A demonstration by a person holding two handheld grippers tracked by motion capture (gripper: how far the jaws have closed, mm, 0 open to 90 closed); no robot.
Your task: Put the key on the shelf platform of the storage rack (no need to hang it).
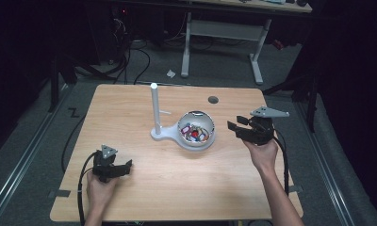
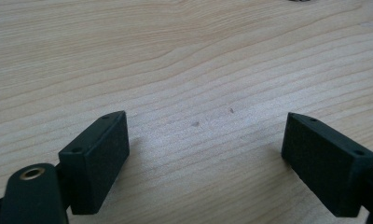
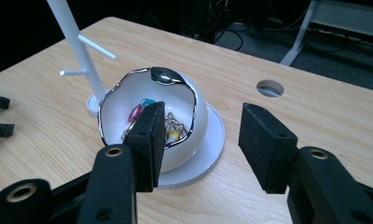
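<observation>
A white egg-shaped bowl [image 1: 203, 123] with a silver rim sits on a round white base near the table's middle, with coloured paper clips [image 1: 194, 133] inside. A thin white post [image 1: 154, 106] with short pegs rises from the same base on its left. My right gripper [image 1: 234, 126] hovers just right of the bowl, open and empty. In the right gripper view, the bowl [image 3: 189, 135] lies behind the left jaw of my right gripper [image 3: 201, 135], with the clips [image 3: 141, 109] and post [image 3: 77, 46] in sight. My left gripper [image 1: 126, 167] is open low over bare wood [image 2: 205, 154] at the front left.
A round cable hole [image 1: 213, 100] is in the table behind the bowl [image 3: 270, 87]. The wooden table [image 1: 130, 108] has bare wood left of and in front of the bowl. A white-legged desk [image 1: 256, 56] and floor cables stand beyond the far edge.
</observation>
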